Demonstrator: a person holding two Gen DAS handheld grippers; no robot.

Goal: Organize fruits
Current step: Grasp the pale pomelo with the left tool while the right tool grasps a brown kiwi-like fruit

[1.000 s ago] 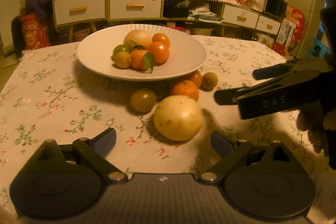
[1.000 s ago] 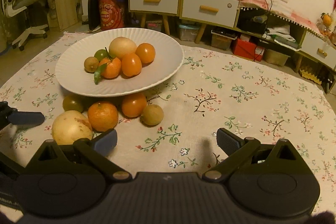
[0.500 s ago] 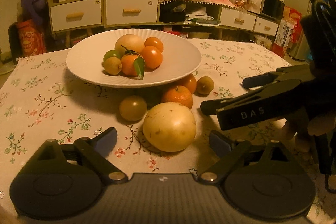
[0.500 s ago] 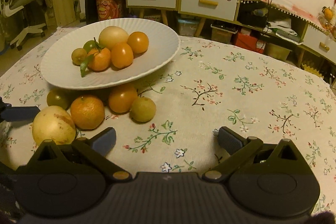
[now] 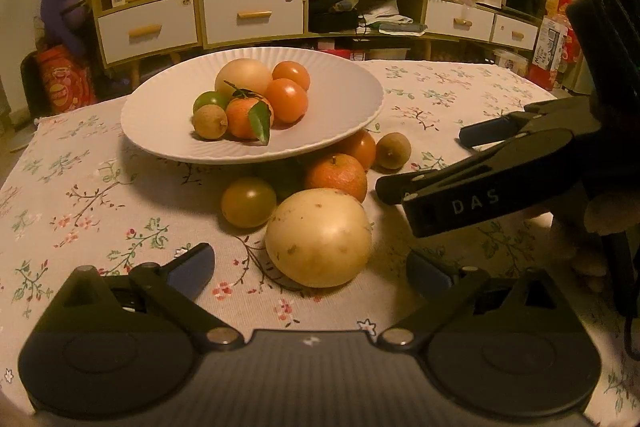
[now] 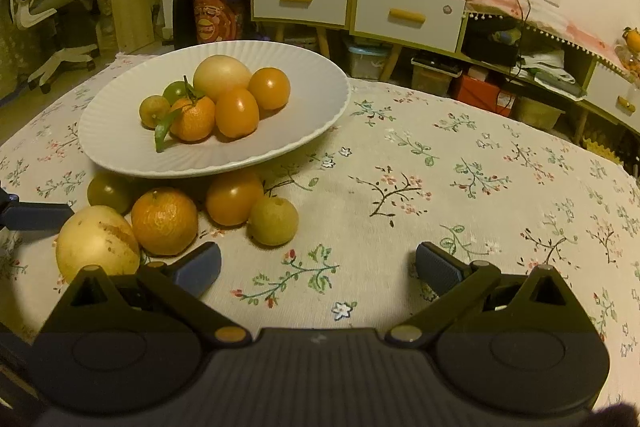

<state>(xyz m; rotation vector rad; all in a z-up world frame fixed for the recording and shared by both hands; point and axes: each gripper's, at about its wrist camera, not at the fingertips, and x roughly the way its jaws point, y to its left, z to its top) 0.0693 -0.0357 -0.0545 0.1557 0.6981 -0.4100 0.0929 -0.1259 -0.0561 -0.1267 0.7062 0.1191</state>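
Five loose fruits are seen on the floral tablecloth (image 6: 460, 163) just in front of the white plate (image 5: 160, 131), partly under its near rim: a large pale yellow fruit (image 5: 319, 237), a mandarin (image 5: 336, 175) behind it, a dark greenish tomato (image 5: 248, 201) to its left, an orange tomato (image 5: 362, 148) tucked under the rim, and a small brown fruit (image 5: 393, 150) off to the right. On the plate a heap of six fruits is piled, among them a leafy mandarin (image 5: 248, 117) and a second pale round fruit (image 5: 243, 77). The left gripper (image 5: 310, 267) is held low over the cloth with its jaws spread wide and nothing between the pads; the large pale yellow fruit is framed just ahead of the gap, close to the fingertips and slightly toward the right finger, but is not touched by either pad. The right gripper (image 6: 318, 265) is likewise released and empty, its fingers parted over bare cloth. In its view the loose fruits are placed ahead and to the left of the jaws, with the mandarin just beyond the left fingertip (image 6: 202, 267) and the small brown fruit a little further in. In the left wrist view the right gripper is shown entering from the right, its fingers pointed toward the mandarin.
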